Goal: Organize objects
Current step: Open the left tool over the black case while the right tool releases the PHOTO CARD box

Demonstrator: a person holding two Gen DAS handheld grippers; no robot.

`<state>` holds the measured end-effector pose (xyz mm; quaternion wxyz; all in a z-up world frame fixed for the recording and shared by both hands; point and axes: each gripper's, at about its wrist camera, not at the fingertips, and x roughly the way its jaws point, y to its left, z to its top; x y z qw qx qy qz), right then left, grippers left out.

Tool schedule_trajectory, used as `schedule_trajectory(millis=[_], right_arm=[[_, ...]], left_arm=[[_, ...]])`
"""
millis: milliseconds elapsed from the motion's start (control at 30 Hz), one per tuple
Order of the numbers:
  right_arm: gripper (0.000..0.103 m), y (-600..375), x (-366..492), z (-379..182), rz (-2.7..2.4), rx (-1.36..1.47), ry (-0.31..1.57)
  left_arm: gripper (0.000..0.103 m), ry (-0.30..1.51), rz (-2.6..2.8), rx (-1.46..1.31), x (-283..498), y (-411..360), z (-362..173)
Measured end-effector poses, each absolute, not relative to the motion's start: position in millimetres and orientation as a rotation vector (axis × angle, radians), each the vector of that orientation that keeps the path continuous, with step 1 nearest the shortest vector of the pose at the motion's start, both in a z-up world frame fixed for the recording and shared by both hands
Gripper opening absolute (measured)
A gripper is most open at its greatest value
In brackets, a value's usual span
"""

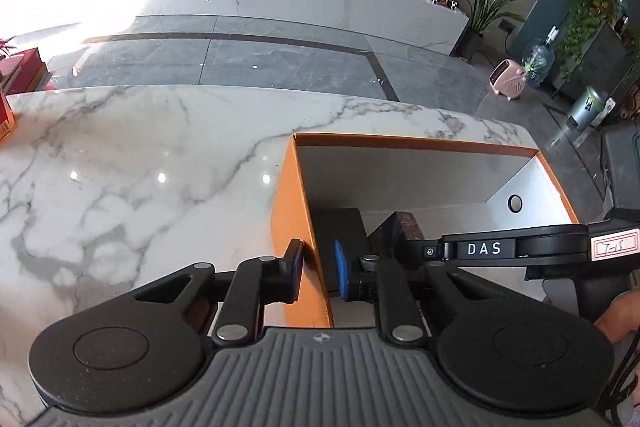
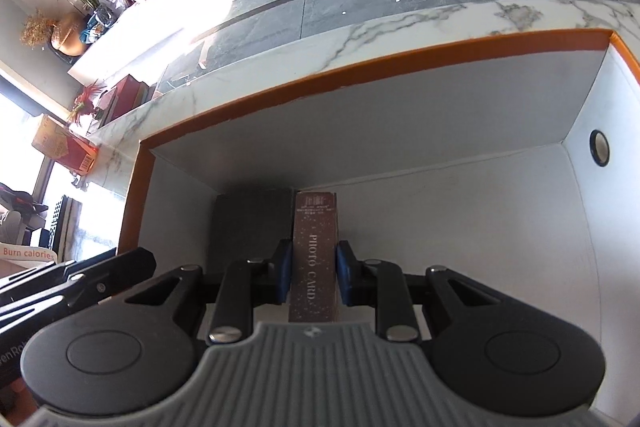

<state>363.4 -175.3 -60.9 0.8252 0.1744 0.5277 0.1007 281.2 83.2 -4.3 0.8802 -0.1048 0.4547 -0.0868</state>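
Left gripper (image 1: 319, 269) pinches the left wall of the orange box (image 1: 298, 211), one pad outside, one inside. Right gripper (image 2: 311, 273) squeezes the brown photo card box (image 2: 315, 255), standing it inside the orange box, just right of a dark flat thing (image 2: 252, 219) at 9 o'clock. Could tip over if let go too soon. Could knock the dark thing. Could drag the orange box if pulled sideways.

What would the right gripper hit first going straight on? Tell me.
The right gripper holds a PHOTO CARD box, which probably meets the orange box floor first, beside a dark grey item; depth unclear.
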Motion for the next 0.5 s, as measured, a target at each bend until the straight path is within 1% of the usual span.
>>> schedule_trajectory(millis=[167,300,367,400,433,500], right_arm=[[0.025,-173,366,-63,0.196,0.385,1.103],[0.025,-186,376,-67,0.195,0.466,1.137],[0.027,-191,381,-74,0.194,0.484,1.188],[0.028,-193,383,-77,0.179,0.489,1.216],[0.03,-195,384,-79,0.162,0.482,1.231],[0.031,-196,385,-79,0.151,0.46,1.234]], left_arm=[[0.02,0.915,-0.218,-0.283,278,95,-9],[0.02,0.907,-0.235,-0.282,278,96,-12],[0.02,0.904,-0.241,-0.278,278,97,-13],[0.018,0.903,-0.243,-0.274,277,97,-13],[0.016,0.903,-0.246,-0.268,276,97,-14],[0.016,0.9,-0.252,-0.265,274,97,-13]])
